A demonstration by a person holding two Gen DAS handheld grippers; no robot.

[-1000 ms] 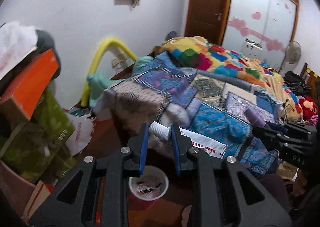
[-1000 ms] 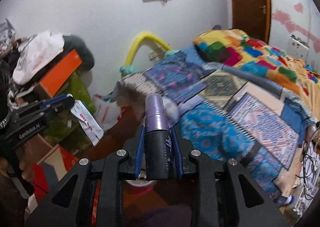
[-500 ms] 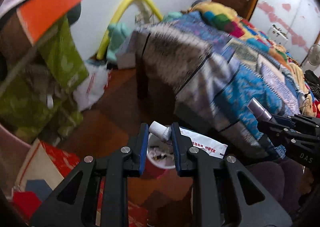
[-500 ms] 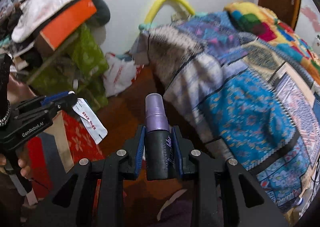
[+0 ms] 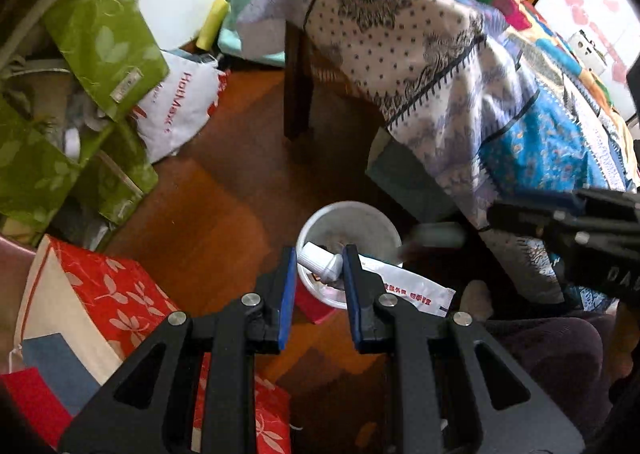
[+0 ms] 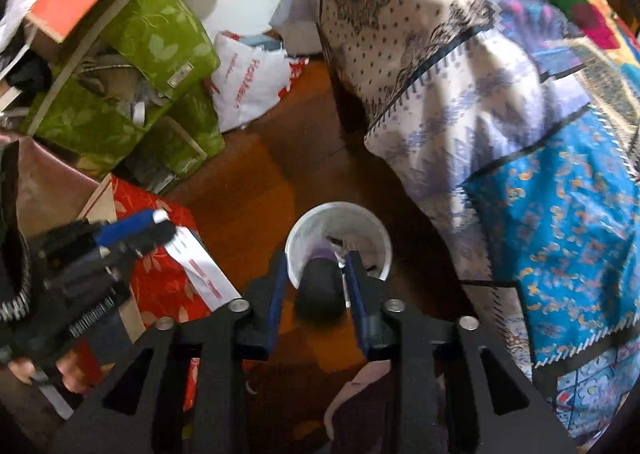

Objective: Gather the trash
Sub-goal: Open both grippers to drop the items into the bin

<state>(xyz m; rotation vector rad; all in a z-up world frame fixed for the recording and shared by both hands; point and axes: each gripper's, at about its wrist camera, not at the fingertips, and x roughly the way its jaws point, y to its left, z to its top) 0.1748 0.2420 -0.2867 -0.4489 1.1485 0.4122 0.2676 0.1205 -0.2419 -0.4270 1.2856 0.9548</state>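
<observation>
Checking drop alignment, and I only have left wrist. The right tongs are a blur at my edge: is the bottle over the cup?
Observer: Yes. Right wrist shows the bottle between the right tongs, lined up with the cup mouth. The jaws are opening, with a gap on each side of the bottle.
Operator: And my tube, seen from there?
Observer: The left tongs pinch the tube left of the cup, in front of the red bag, tail slanting down.

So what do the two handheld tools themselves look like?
Both are matte black plastic frames with triangular cutouts and silver round bolts. The left tool and right tool have blue pads inside the fingers. White lettering marks their bodies; a coiled spring shows on the left one.
</observation>
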